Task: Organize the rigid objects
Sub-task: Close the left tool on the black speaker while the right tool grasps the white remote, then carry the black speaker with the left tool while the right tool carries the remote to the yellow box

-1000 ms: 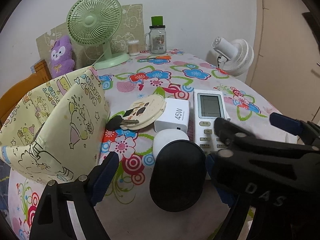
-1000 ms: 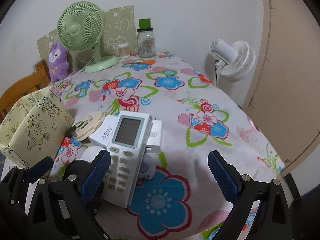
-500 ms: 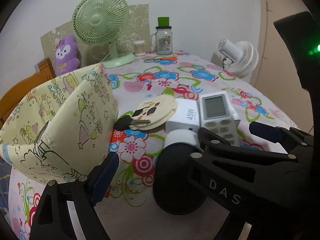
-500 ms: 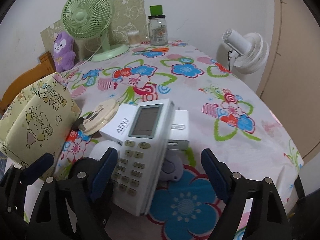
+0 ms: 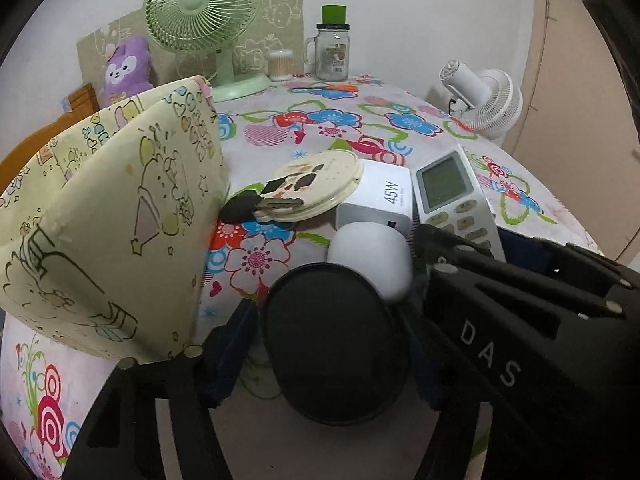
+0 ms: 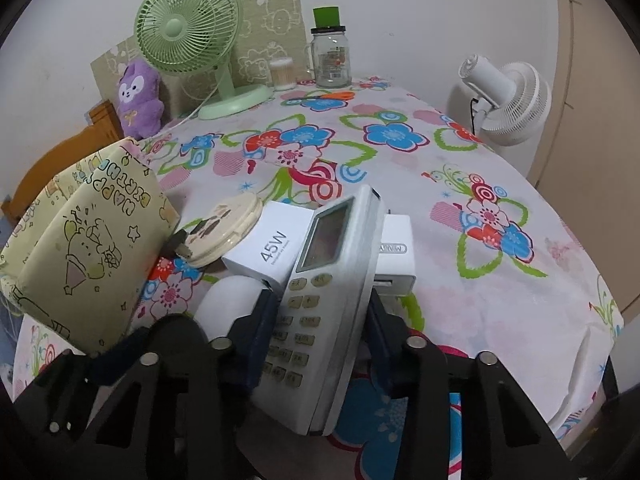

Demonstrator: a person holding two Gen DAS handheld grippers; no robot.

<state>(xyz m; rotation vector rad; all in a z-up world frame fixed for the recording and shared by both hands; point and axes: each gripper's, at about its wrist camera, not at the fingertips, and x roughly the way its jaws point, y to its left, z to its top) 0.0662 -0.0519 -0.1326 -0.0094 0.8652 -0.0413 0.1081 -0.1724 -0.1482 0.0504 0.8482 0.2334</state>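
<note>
My right gripper (image 6: 322,332) is shut on a white remote control (image 6: 328,292), its blue pads pressing both long sides, and the remote sits tilted. My left gripper (image 5: 332,344) is shut on a black oval case (image 5: 336,344) with a white rounded part (image 5: 370,256) behind it. The right gripper's black body (image 5: 520,320) shows at the right of the left wrist view. A white 45W charger box (image 6: 272,244), a round cream compact (image 6: 224,232) with a black key (image 5: 240,208) and a small white charger (image 6: 394,256) lie behind them.
A yellow cartoon-print fabric box (image 5: 108,216) stands at the left, close to my left gripper. At the table's far side stand a green desk fan (image 6: 188,32), a purple plush (image 6: 136,96), a glass jar (image 6: 330,56) and a white fan (image 6: 508,100).
My right gripper closed on the remote and tilted it up. My left gripper closed on the black case. Both views moved closer to the objects.
</note>
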